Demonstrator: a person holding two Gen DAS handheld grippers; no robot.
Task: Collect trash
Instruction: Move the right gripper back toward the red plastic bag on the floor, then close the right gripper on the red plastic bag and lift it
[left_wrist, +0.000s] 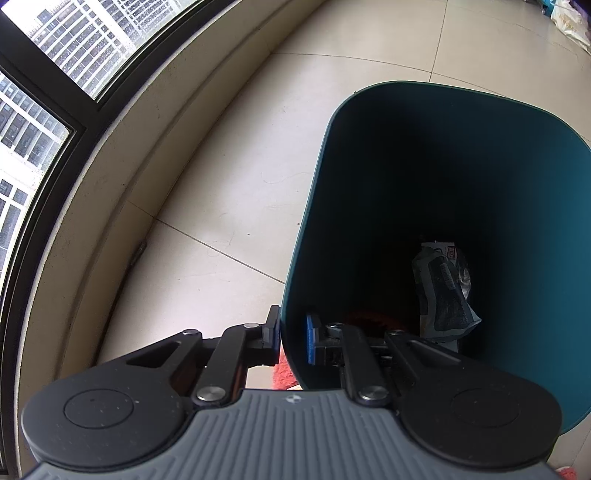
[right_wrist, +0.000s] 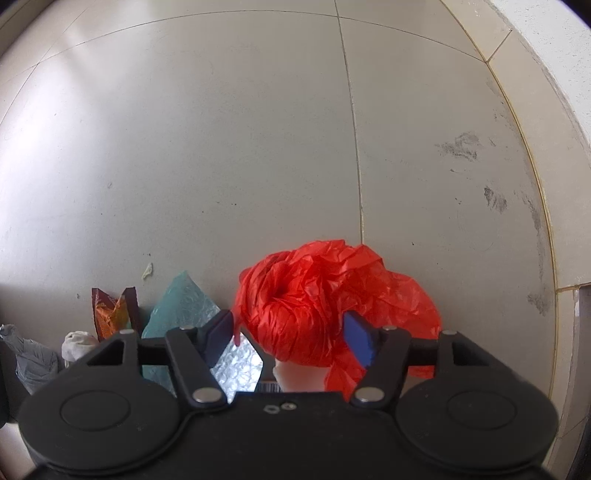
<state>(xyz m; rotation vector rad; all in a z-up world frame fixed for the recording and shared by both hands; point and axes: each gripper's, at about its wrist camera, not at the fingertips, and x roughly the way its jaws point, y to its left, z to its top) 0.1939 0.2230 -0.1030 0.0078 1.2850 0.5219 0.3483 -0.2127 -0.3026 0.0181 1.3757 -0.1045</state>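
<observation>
Looks like a room in a high-rise flat, a home. Pale glossy floor tiles (left_wrist: 229, 155) with thin grout lines, scuffed near the wall. Dark-framed window (left_wrist: 44, 122) above a low cream ledge, apartment towers outside. Teal plastic bin (left_wrist: 461, 110) standing on the floor. Household litter on the tiles: red plastic bag (right_wrist: 317, 295), bubble wrap (right_wrist: 184, 302), snack wrapper (right_wrist: 110, 310).

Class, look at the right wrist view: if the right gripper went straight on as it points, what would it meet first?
Most likely the crumpled red plastic bag, already sitting between the right gripper's fingers; floor beneath.
</observation>
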